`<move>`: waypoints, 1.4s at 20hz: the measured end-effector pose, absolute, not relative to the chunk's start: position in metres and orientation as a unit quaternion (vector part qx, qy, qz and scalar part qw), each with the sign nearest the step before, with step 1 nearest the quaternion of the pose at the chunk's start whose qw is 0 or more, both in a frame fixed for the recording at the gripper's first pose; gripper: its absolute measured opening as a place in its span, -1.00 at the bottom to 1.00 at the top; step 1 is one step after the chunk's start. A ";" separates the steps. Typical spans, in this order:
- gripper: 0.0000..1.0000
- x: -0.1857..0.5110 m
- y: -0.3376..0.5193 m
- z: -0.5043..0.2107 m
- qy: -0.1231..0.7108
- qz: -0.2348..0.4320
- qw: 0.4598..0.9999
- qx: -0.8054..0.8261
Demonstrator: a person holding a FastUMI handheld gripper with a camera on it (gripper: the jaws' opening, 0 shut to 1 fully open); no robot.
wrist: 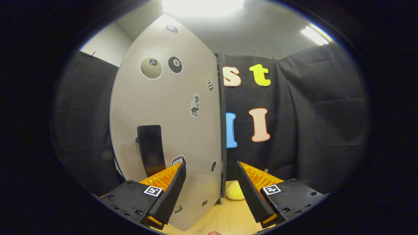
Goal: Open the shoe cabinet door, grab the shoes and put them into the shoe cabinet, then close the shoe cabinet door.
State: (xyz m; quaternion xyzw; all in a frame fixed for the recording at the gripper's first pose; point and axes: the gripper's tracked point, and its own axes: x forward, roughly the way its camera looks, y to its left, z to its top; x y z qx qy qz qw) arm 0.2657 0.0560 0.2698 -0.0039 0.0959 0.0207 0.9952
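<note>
The grey shoe cabinet door (169,111), dotted with stickers, stands close in front of me and looks swung out at an angle. Its dark side edge (223,130) runs down between my fingers. My gripper (210,164) is open. One finger sits in front of the door's face and the other just past the edge, neither pressing on it. The black handle (150,150) is on the door just beyond the finger in front of the face. A pale yellow shoe (234,191) lies low behind the door's edge, partly hidden.
A light wooden surface (225,215) lies below the fingers, under the door's bottom corner. Black cloth walls the booth beyond the door and on both sides. A fingertip of a person (214,233) shows at the very bottom.
</note>
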 end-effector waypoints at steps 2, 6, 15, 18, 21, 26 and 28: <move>0.90 0.273 0.074 0.266 0.097 0.036 0.995 -0.005; 0.92 0.294 0.118 0.260 0.105 0.069 0.992 0.000; 0.95 0.330 0.198 0.242 0.113 0.125 0.985 -0.032; 0.96 0.325 0.197 0.237 0.119 0.128 0.984 -0.024; 0.98 0.315 0.188 0.237 0.116 0.120 0.986 -0.020; 0.97 0.286 0.157 0.236 0.124 0.105 0.987 -0.015; 0.97 0.275 0.145 0.238 0.124 0.097 0.987 -0.014</move>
